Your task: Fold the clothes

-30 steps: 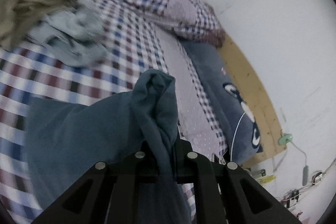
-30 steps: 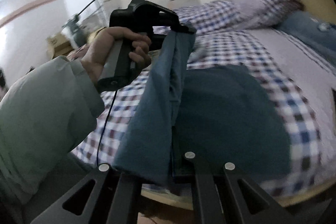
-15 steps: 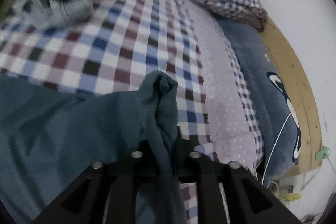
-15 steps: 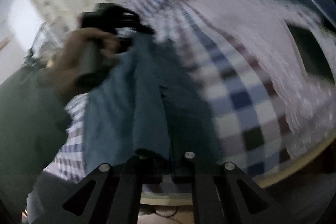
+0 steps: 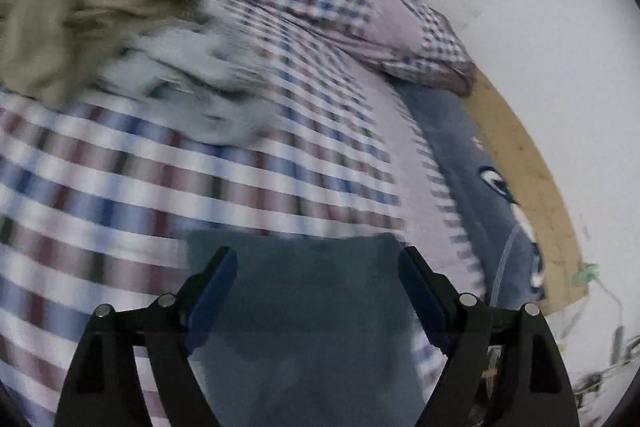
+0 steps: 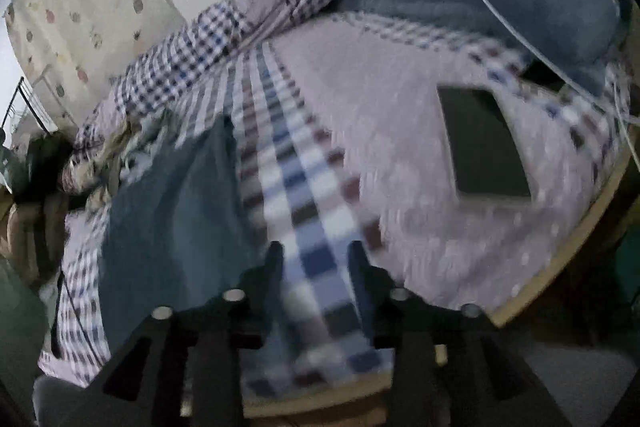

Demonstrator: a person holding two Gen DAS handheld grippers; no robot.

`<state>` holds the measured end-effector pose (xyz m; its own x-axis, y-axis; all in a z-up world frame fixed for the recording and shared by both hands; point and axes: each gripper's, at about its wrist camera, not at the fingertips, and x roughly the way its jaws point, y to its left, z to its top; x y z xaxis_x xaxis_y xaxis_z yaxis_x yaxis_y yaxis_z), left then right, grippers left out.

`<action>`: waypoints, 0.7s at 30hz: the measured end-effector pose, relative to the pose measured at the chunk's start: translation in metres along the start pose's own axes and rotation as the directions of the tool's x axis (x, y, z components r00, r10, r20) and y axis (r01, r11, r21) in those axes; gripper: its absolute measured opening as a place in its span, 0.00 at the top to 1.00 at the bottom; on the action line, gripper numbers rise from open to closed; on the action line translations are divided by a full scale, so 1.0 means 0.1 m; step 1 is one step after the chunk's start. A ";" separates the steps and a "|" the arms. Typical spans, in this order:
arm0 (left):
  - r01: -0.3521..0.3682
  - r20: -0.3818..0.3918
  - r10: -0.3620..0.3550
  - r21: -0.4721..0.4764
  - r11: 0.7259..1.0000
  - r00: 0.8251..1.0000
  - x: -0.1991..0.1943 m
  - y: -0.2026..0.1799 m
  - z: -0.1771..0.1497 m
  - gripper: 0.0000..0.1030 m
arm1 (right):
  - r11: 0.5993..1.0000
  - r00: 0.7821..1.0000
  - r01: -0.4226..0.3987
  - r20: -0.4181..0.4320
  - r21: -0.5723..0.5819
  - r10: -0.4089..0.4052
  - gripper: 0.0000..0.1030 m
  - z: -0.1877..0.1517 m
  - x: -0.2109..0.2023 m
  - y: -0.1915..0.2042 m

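A dark teal garment (image 5: pixel 320 307) lies flat and smooth on the checked bed (image 5: pixel 200 187), both the left gripper (image 5: pixel 318 291) and right gripper (image 6: pixel 316 267) released, jaws apart.

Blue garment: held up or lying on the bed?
Lying flat on the checked bedspread. The blue garment rests under the open left tool; the right tool is open and empty beside it.

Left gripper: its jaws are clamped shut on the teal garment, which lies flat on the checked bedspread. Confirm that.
Not quite. The left wrist view shows the left gripper with its jaws spread wide, holding nothing. The teal garment does lie flat on the checked bedspread, beneath and between the open fingers.
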<state>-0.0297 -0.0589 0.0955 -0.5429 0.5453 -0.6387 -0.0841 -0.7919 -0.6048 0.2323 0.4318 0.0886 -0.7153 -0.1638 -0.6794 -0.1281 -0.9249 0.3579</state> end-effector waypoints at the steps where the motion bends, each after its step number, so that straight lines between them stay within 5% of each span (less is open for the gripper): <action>1: -0.006 0.002 0.006 -0.011 1.000 1.000 -0.01 0.13 -0.03 0.17 | 0.999 1.000 -0.031 -0.003 -0.012 0.031 0.57 0.09 0.05 0.03; 8: 0.091 -0.021 -0.095 -0.134 0.987 0.995 0.19 0.77 -0.18 0.17 | 0.970 0.969 -0.240 -0.064 -0.042 0.237 0.56 0.73 0.80 0.43; 14: 0.127 -0.062 -0.133 -0.088 0.988 0.989 0.50 0.66 -0.23 0.19 | 0.944 0.933 -0.331 -0.149 -0.003 0.327 0.56 1.22 1.71 0.71; 18: 0.118 -0.074 -0.126 -0.100 0.988 0.989 0.61 0.66 -0.21 0.56 | 0.935 0.918 -0.354 -0.201 -0.029 0.342 0.56 1.34 2.12 0.85; 21: 0.114 -0.069 -0.121 -0.108 0.988 0.990 0.68 0.68 -0.19 0.68 | 0.928 0.906 -0.370 -0.241 -0.055 0.347 0.56 1.42 2.41 0.97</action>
<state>-0.0566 -0.0707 0.0015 -0.4699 0.6551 -0.5916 -0.0548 -0.6906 -0.7211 -0.0496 0.3513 0.0507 -0.5274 -0.5519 -0.6459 0.1833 -0.8163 0.5478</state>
